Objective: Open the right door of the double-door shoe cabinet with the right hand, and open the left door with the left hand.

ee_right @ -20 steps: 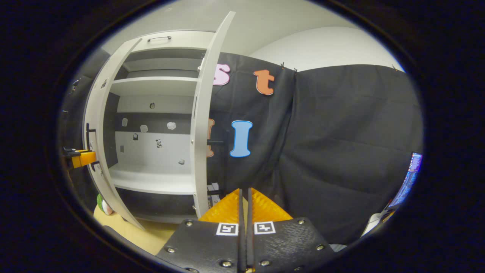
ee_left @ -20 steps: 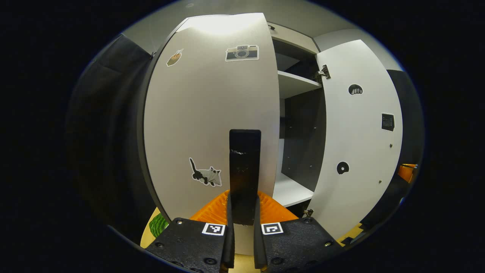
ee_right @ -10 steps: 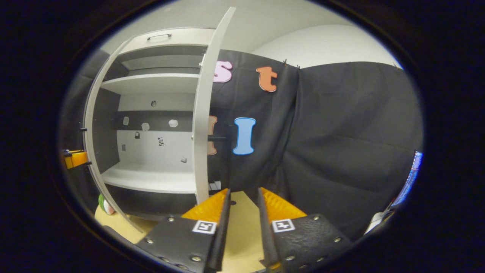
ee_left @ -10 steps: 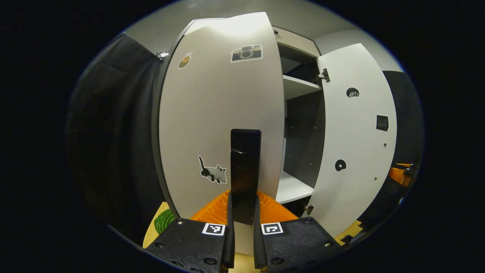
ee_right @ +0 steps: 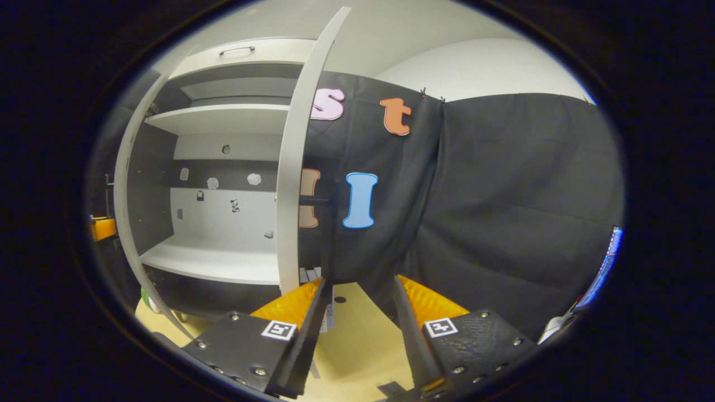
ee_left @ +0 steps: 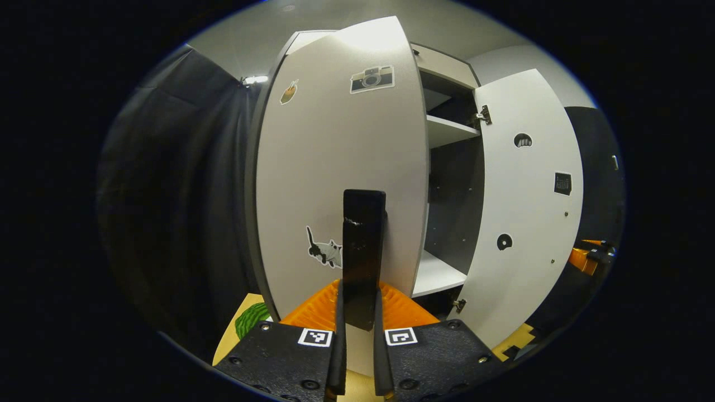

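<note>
In the left gripper view, the cabinet's left door (ee_left: 335, 167), pale with stickers, stands ajar. My left gripper (ee_left: 357, 318) is shut on its black vertical handle (ee_left: 363, 251). The right door (ee_left: 528, 212) is swung wide, showing the shelves (ee_left: 438, 273). In the right gripper view, the right door (ee_right: 290, 184) is edge-on just left of my right gripper (ee_right: 357, 315), which is open and holds nothing. The left door's edge (ee_right: 124, 212) curves at the far left, with the left gripper (ee_right: 100, 228) beside it.
Black cloth (ee_right: 503, 212) walls the booth behind and to the right of the cabinet. A yellowish floor (ee_right: 357, 346) lies under my right gripper. A green round thing (ee_left: 251, 321) sits by the left door's foot. A lit screen (ee_right: 606, 262) shows at far right.
My right gripper went from shut to wide open beside the right door. The left door has swung further outward with my left gripper still on its handle.
</note>
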### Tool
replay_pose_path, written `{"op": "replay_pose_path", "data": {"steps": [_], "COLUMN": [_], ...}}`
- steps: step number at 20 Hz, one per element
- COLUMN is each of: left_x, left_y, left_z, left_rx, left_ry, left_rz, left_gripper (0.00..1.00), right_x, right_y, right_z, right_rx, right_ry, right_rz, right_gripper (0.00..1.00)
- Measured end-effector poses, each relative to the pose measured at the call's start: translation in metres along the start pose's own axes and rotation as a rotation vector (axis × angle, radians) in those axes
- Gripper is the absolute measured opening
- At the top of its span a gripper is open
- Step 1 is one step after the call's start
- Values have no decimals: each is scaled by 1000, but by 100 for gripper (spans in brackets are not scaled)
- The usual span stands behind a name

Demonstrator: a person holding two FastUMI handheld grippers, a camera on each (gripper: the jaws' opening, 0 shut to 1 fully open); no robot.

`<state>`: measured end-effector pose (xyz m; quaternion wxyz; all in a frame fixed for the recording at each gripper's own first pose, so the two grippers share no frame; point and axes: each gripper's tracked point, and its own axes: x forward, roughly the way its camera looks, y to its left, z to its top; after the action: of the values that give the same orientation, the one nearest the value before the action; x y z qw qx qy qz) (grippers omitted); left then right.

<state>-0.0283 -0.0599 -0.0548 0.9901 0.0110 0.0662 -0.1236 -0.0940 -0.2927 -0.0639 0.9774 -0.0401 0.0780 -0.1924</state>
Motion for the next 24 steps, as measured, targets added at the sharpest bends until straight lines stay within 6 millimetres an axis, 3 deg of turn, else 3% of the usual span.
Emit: {"op": "replay_pose_path", "data": {"steps": [7, 21, 24], "left_x": [-18, -38, -44], "left_y": [18, 36, 43], "left_z": [-2, -5, -7], "left_rx": [4, -4, 13], "left_ry": [2, 11, 16], "left_rz": [53, 120, 141], "left_gripper": [20, 19, 16], "right_x": [4, 6, 6], "right_y": [-9, -18, -19], "right_z": [-14, -18, -21], "right_rx": [11, 24, 25], "right_ry": [34, 49, 59], "right_rz": [-3, 1, 6], "right_gripper": [69, 66, 69]}}
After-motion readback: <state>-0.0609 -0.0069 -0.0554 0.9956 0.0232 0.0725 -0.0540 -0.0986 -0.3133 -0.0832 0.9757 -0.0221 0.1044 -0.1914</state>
